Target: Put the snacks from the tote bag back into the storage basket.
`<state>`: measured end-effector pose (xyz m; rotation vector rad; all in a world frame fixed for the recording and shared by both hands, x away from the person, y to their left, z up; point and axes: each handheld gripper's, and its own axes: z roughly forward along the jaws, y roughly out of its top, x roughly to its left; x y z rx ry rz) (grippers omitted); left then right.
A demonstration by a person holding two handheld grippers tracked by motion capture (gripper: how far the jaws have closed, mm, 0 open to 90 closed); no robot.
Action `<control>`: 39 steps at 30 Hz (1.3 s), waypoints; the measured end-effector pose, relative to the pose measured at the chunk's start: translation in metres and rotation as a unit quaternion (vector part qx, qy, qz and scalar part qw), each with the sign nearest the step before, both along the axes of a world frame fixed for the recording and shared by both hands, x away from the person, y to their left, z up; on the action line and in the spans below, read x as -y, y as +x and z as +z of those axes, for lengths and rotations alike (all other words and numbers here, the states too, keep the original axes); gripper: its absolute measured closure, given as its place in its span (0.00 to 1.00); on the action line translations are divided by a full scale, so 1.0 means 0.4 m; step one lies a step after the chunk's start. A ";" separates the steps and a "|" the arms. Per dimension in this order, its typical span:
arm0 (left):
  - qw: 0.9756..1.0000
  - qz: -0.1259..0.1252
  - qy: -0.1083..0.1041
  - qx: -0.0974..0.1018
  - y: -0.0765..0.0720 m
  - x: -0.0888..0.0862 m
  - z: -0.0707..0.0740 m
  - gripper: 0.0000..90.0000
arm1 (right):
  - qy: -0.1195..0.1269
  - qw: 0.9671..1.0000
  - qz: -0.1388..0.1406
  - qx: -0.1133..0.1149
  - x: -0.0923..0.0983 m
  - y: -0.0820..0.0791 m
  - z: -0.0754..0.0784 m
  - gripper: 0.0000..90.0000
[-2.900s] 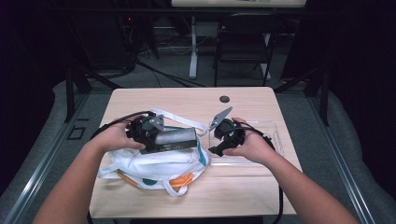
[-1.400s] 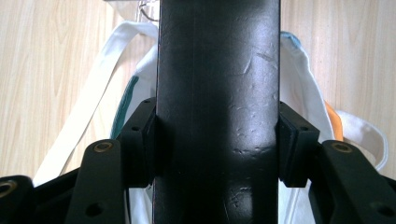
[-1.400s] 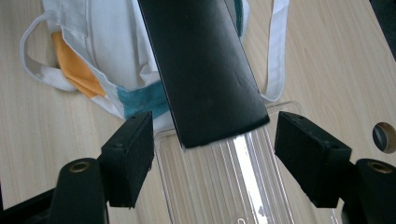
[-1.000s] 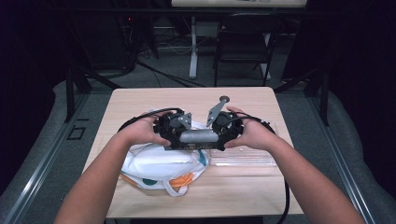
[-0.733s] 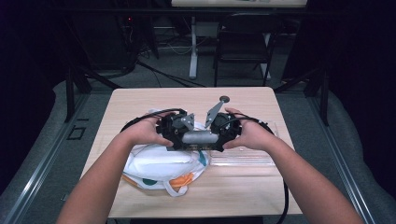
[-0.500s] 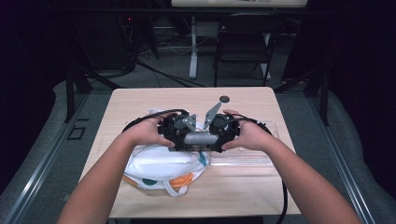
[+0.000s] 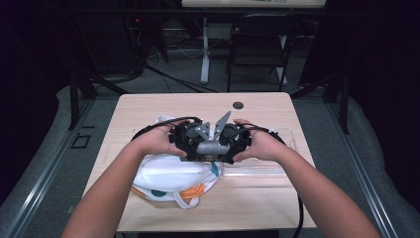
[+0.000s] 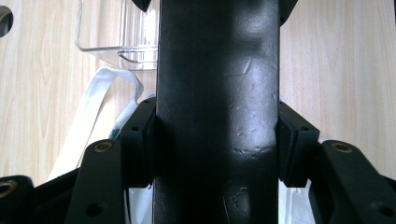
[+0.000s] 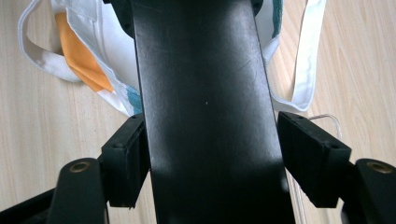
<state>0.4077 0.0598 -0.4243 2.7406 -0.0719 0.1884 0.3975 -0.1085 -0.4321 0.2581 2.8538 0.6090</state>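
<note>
Apparently both grippers clamp one dark bar, mid-table.

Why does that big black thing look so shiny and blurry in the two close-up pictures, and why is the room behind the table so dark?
Left gripper view: the dark block, clamped between the pads, sits very near the lens, soft, with pale sheen. Right gripper view: similar glare on its face, the wooden table sharp. High view: light falls on the table, while the room behind stays nearly black.
</note>
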 end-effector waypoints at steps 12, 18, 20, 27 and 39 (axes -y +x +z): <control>1.000 -0.007 0.000 0.006 -0.006 0.003 0.000 0.48 | -0.011 1.000 0.010 -0.025 -0.003 0.001 -0.010 0.42; 1.000 -0.011 0.000 0.012 -0.005 0.004 -0.002 0.47 | -0.025 0.999 0.015 -0.028 -0.001 0.004 -0.006 0.44; 1.000 -0.011 -0.003 0.013 -0.005 0.004 -0.001 0.47 | -0.025 0.999 0.014 -0.026 0.000 0.005 -0.006 0.44; 1.000 -0.007 -0.015 0.012 -0.004 0.001 0.000 0.44 | -0.008 1.000 0.007 -0.026 0.001 0.001 -0.011 0.45; 0.999 0.003 -0.042 0.024 0.001 -0.014 0.012 0.36 | -0.008 1.000 -0.001 -0.029 0.006 0.003 -0.010 0.46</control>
